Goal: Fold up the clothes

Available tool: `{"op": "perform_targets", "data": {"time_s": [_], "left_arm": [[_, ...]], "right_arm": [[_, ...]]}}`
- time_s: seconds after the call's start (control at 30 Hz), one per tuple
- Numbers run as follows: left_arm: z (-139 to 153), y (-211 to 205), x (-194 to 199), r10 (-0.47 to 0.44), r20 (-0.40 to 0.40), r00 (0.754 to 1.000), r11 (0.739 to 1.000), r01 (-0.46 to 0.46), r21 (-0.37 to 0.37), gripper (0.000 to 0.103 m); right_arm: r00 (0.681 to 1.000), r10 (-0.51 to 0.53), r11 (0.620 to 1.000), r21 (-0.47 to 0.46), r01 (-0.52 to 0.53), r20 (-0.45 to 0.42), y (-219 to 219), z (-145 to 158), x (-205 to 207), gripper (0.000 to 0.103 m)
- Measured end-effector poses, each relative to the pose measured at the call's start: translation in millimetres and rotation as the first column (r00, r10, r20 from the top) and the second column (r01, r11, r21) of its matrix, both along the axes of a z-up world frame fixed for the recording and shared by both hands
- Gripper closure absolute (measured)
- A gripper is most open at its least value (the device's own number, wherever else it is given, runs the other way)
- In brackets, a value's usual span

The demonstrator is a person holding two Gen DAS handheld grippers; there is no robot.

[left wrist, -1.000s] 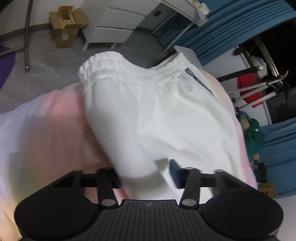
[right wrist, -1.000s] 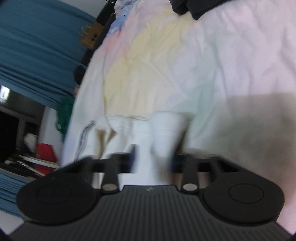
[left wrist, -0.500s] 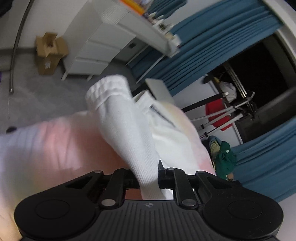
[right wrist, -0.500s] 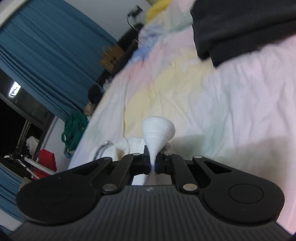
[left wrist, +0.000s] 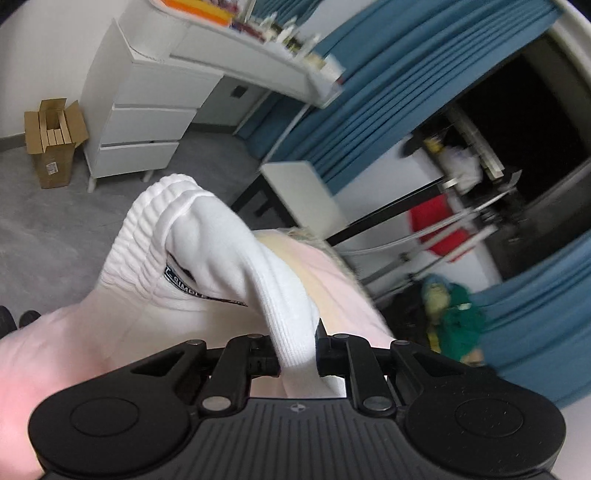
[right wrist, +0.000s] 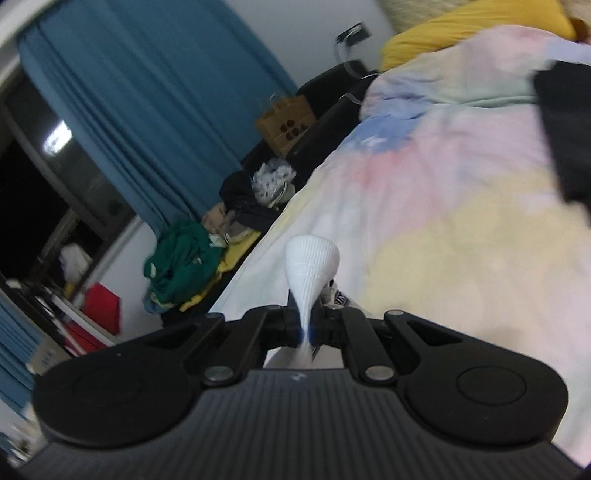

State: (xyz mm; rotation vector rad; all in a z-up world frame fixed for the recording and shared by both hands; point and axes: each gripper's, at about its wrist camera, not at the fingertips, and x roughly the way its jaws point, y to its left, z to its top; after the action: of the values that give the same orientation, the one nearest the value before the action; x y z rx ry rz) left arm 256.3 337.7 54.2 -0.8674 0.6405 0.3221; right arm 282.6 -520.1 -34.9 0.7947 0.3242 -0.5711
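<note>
White shorts (left wrist: 221, 254) with a ribbed elastic waistband and a dark printed stripe hang lifted above the pastel bed cover (left wrist: 55, 354). My left gripper (left wrist: 297, 354) is shut on a bunched fold of the shorts. My right gripper (right wrist: 304, 330) is shut on another pinch of the same white shorts (right wrist: 312, 262), which stands up as a small cone between the fingers. Most of the garment hangs below the right gripper, out of sight.
The bed cover (right wrist: 461, 229) spreads right, with a dark garment (right wrist: 565, 140) and a yellow pillow (right wrist: 480, 33) on it. A white drawer unit (left wrist: 140, 122), a cardboard box (left wrist: 51, 140), blue curtains (left wrist: 369, 110) and a green clothes pile (right wrist: 184, 258) lie off the bed.
Both grippers closed on the white shorts and lifted them off the bed. Both views have tilted up toward the room.
</note>
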Motion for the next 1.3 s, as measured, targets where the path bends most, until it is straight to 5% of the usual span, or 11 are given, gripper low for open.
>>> {"op": "perform_targets", "data": {"time_s": [0.23,0.33,0.47,0.57,0.73,0.87,1.07,1.2,1.3], "left_arm": [[-73,-3,158,0.005,-0.185,0.983,0.998,0.008,0.067,0.088],[-106,0,187,-0.001,-0.211,0.978,0.998,0.013,0.058,0.087],[-114,-7,192,-0.052,-0.188,0.981,0.99,0.075,0.116,0.08],[-110,-7,173,-0.096,-0.14,0.986,0.987,0.112,0.114,0.057],[-86,-10,117,-0.155,-0.034,0.987,0.982,0.158,0.107,0.038],[-71,-26,52,-0.18,0.027,0.983,0.976,0.175,0.132,0.024],[-101,-32,-22,-0.109,0.003,0.994,0.986,0.109,-0.127,0.022],[-142,-26,-37,-0.046,-0.046,0.998,0.953,0.03,-0.3,0.023],[-169,-16,-28,-0.01,-0.027,1.0,0.936,0.0,-0.352,0.023]], "right_arm": [[0.979,-0.021,0.998,-0.07,0.006,-0.204,8,-72,136,0.097],[0.968,-0.032,0.998,-0.062,0.017,-0.249,5,-103,158,0.097],[0.967,-0.016,0.999,-0.054,0.002,-0.255,4,-119,158,0.095],[0.969,0.019,0.998,-0.055,-0.034,-0.245,2,-117,152,0.087],[0.985,0.085,0.996,-0.021,-0.089,-0.151,9,-100,106,0.048],[0.992,0.097,0.995,0.009,-0.097,-0.083,26,-89,49,0.047],[0.98,0.195,0.97,0.156,-0.188,-0.033,49,-95,-15,0.047],[0.966,0.257,0.904,0.355,-0.238,-0.009,52,-117,-31,0.047],[0.972,0.235,0.864,0.455,-0.216,0.015,49,-138,-37,0.047]]}}
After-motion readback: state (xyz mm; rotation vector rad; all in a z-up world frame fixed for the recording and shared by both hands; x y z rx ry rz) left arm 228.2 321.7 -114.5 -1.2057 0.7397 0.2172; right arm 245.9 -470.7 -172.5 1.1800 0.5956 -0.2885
